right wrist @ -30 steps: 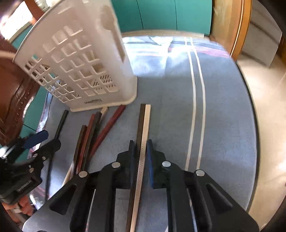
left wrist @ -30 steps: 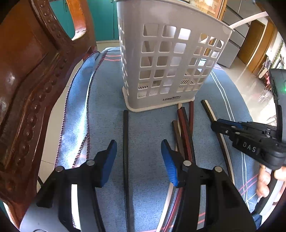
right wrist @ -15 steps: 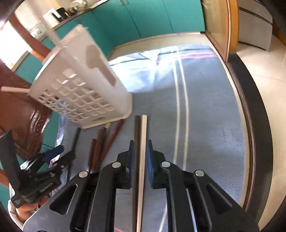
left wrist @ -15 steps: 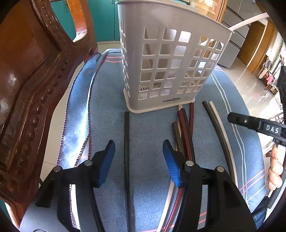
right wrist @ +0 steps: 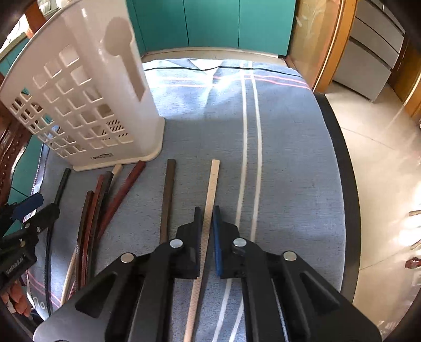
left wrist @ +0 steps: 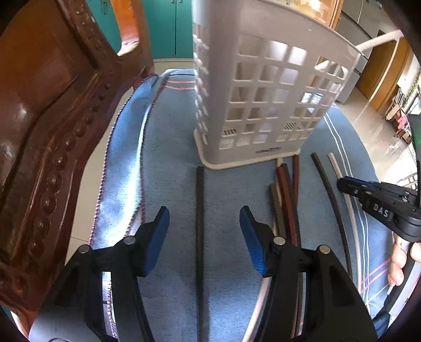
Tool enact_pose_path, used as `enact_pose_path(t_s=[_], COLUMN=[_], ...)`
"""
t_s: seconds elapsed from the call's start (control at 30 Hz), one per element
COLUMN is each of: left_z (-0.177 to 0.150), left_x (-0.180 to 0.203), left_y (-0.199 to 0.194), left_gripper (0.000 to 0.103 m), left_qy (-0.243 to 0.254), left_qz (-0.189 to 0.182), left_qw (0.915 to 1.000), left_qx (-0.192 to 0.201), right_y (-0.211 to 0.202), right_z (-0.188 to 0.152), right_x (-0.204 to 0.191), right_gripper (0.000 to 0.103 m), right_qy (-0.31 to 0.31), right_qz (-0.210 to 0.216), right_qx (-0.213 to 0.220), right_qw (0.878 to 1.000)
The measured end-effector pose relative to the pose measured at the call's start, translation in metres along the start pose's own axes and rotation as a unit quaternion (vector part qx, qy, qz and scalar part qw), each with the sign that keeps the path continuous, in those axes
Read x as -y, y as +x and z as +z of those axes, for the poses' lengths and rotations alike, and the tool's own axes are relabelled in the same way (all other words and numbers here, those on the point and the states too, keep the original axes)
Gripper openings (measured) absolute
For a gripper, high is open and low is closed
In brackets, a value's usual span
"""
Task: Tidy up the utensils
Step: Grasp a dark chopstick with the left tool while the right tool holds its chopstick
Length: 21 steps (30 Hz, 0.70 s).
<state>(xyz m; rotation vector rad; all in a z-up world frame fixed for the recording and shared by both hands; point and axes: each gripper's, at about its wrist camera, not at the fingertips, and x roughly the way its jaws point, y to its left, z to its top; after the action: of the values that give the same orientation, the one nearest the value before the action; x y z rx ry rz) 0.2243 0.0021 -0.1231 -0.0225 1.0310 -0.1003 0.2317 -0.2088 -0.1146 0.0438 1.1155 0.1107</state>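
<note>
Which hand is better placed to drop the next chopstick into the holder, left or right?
Right. The right claw is already shut on the white chopstick, so it likely only needs lifting into the holder. The left claw is open, straddling the black chopstick without gripping it.

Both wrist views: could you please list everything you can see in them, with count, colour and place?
utensil basket: one, white lattice plastic, standing at the back of the cloth
black chopstick: one, lying alone in front of the basket
mixed chopsticks: about five, red, brown and cream, bunched by the basket's base
dark chopstick: one, brown-black, lying right of the bunch
cream chopstick: one, right of the dark one
cloth: one, blue with white stripes, covering the table
chair: one, carved brown wood, at the left
cabinets: teal, behind
left claw: open above the black chopstick
right claw: shut on the cream chopstick
right hand: holding its claw
</note>
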Motion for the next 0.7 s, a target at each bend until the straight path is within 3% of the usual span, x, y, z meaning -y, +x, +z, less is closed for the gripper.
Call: enact_pose_path(t_s=[0.27, 0.7], left_z=[0.007, 0.008], left_x=[0.007, 0.024], left_y=[0.019, 0.025], left_gripper=[0.056, 0.056], left_qy=[0.002, 0.021], left_qz=[0.019, 0.036], left_qw=[0.9997, 0.9991], left_qx=[-0.012, -0.011], right_y=[0.004, 0.012], right_z=[0.008, 0.014], right_x=[0.008, -0.006], right_gripper=[0.009, 0.01], right_qy=[0.016, 0.002], right_qz=[0.018, 0.0], right_qx=[-0.006, 0.003], right_qw=[1.0, 1.0])
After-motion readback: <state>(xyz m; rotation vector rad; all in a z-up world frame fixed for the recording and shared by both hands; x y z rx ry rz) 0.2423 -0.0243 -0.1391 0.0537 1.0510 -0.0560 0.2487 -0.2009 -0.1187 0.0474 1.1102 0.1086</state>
